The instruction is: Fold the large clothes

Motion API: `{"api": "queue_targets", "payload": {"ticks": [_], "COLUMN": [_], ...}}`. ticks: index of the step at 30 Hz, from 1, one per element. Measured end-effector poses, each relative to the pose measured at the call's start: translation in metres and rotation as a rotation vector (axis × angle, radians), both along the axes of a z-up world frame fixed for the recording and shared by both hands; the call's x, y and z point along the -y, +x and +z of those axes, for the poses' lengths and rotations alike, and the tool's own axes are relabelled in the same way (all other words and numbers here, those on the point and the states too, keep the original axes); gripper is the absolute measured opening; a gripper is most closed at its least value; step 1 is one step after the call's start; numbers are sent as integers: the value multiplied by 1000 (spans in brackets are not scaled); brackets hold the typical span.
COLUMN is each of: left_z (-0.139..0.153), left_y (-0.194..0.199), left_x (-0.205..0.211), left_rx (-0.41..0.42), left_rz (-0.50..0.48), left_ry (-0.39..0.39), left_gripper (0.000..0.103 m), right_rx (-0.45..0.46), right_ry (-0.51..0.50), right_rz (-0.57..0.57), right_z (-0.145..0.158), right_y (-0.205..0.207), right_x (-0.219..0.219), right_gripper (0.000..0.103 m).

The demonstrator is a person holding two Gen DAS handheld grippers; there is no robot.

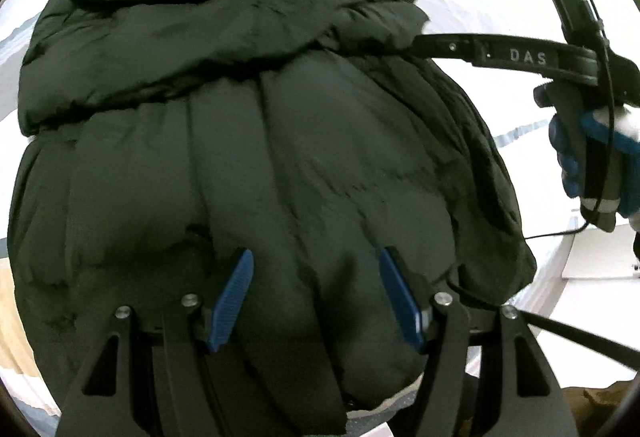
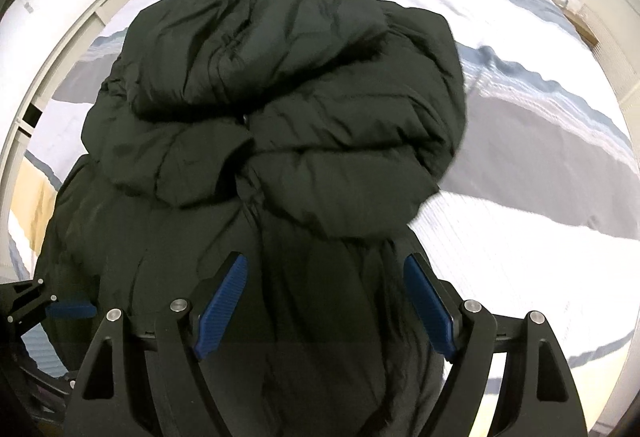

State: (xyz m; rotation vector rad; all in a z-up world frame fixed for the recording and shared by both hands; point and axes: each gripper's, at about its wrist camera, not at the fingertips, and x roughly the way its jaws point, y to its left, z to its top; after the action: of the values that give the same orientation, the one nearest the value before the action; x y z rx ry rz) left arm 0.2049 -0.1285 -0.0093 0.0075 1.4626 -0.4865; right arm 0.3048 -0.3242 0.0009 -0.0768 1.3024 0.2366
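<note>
**Puffer jacket folded on the striped bed**

The dark green puffer jacket (image 2: 276, 109) lay bunched on the striped bedspread (image 2: 520, 165), its upper part folded over the lower quilted panels. The left gripper (image 1: 316, 297) hovered over the near hem, blue fingers (image 1: 234, 299) spread apart around a bulging panel. The right gripper (image 2: 326, 305) also stood with fingers wide apart, the fabric beneath them. A blue-gloved hand (image 1: 584, 165) held its handle.

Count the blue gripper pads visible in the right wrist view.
3. Two belong to the right gripper, one pad left of the black jacket fold, one right. A third sits at the left edge; its partner may be hidden.
</note>
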Motion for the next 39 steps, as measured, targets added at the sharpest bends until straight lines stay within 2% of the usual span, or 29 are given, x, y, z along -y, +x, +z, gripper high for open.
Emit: {"api": "queue_targets", "payload": {"ticks": [10, 16, 39], "left_z": [8, 9, 15], "left_y": [-21, -24, -41], "left_x": [27, 39, 63], "left_rx": [-7, -6, 17], "left_rz": [-98, -124, -225], "left_ry": [-25, -23, -2], "left_gripper": [64, 64, 64], "right_rx": [-12, -27, -77], "right_ry": [-32, -43, -70], "right_rz": [-85, -137, -271], "right_z": [8, 8, 4], "right_y": [-36, -54, -125], "right_x": [41, 66, 117], "right_gripper": [80, 80, 82]}}
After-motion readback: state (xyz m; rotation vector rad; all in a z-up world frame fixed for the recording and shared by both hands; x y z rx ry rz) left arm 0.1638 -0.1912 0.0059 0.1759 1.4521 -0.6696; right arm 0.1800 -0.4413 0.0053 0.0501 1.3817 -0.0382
